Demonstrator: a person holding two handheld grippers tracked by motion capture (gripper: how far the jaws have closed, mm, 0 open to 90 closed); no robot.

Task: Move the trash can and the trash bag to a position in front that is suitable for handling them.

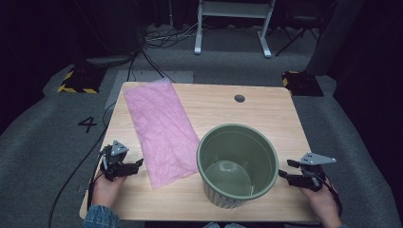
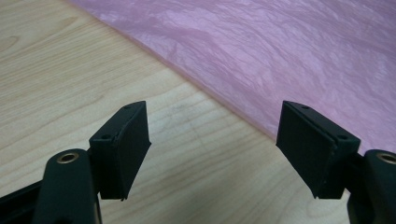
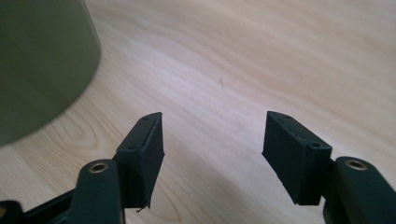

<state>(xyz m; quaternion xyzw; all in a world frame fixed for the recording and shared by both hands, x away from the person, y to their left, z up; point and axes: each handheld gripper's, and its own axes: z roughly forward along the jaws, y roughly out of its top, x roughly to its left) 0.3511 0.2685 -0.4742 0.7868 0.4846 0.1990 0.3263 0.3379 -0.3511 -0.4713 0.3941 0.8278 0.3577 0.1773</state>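
Green bucket (image 1: 237, 164) base hidden by rim, pink bag (image 1: 160, 130) flat beside

bin (image 3: 42, 65): cut off by frame edge, blurred | pink sheet (image 2: 280, 56): runs past frame edges

The light wooden bench (image 1: 266, 111) with its wavy brown grain is showing a small dark grey round cap (image 1: 239, 98) near its far edge, and the thin crinkled pink plastic sheet (image 1: 161, 128) lying on it is looking pale rose with whitish creases. The round olive-green plastic bucket (image 1: 237, 164) is showing a paler, glossy green floor inside. The left hand-held gripper (image 1: 135, 165) and the right hand-held gripper (image 1: 286, 169) are both showing matte black jaws with brass-coloured pivot rings and grey top plates, while the floor is lying grey, with yellow-and-black striped blocks (image 1: 76, 81).
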